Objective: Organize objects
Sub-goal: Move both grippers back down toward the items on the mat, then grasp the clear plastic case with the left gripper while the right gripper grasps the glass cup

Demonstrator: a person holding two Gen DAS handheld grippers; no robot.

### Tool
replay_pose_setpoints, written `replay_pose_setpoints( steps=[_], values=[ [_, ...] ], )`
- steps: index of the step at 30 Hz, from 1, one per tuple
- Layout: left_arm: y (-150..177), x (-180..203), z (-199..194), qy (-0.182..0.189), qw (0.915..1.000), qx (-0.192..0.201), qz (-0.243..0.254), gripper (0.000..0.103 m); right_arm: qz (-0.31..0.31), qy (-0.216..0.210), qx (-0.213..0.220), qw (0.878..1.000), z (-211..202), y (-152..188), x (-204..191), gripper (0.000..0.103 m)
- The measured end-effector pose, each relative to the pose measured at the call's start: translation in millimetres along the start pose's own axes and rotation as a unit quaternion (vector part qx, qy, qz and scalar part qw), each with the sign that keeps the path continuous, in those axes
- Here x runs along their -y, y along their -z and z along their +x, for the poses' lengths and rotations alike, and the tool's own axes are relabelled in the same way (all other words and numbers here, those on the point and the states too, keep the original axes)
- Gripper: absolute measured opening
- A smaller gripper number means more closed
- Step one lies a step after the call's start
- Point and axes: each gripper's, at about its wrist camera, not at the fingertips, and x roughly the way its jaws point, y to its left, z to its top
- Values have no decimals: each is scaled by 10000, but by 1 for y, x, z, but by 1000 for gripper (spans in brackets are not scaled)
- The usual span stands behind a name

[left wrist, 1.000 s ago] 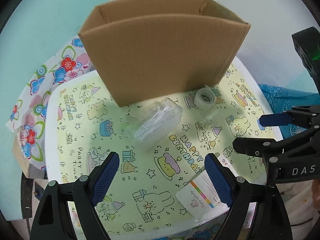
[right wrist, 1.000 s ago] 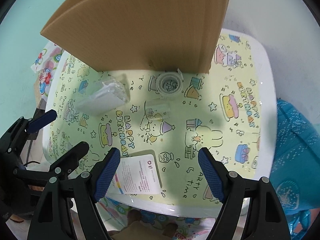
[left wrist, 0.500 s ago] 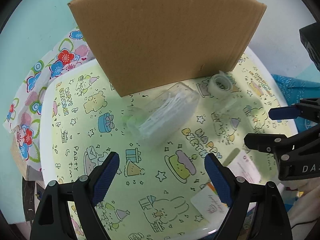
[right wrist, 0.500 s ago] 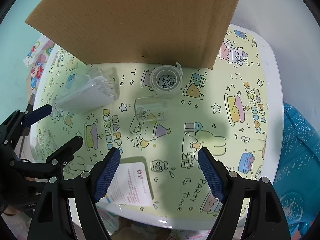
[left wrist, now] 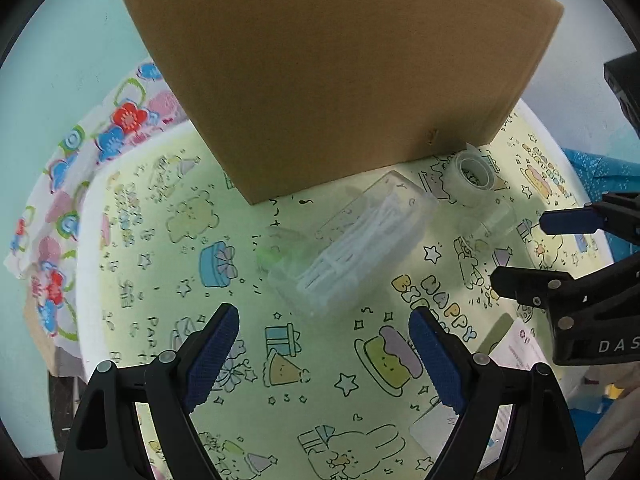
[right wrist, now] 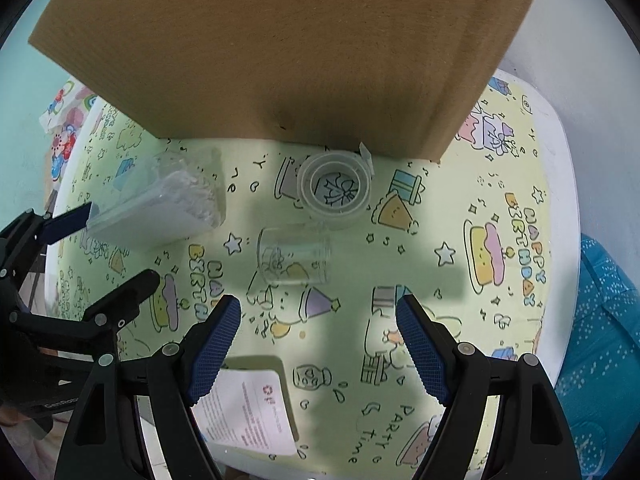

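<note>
I count one cardboard box (left wrist: 340, 72), one clear case of white sticks (left wrist: 352, 248), one tape roll (right wrist: 334, 190), one clear cup (right wrist: 294, 256) on its side and one printed card (right wrist: 252, 412). They lie on a white table (right wrist: 560, 128) under a yellow birthday cloth (left wrist: 160, 240), near a pale green wall (left wrist: 60, 40). My left gripper (left wrist: 324, 354) and my right gripper (right wrist: 316, 350) both hang wide and empty, the case just ahead of the left one.
</note>
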Motion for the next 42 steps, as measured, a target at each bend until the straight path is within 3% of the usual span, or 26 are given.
replay_pose_setpoints(
  steps=[14,28,30,32,33,35,42],
  values=[
    [-22,-11,15,152,9997,-65,-163,88,-91,94,50,9999,8,-13,5,82],
    [-36,3,18,171,9994,-16,290,88,-12,232,182,9996,15,-19,19,80],
    [-39,4,17,175,9993,20,324,88,22,140,248,9996,14,-19,22,74],
    [-41,4,17,264,9992,4,292,88,47,14,273,9996,13,-19,24,61],
    [-42,5,17,271,9992,13,291,89,50,-25,271,9996,12,-19,25,49],
    [-43,7,17,273,9990,10,343,89,21,12,252,9997,11,-18,25,38],
    [-46,15,15,289,9983,10,502,89,83,-89,262,9996,8,-16,35,36]
  ],
)
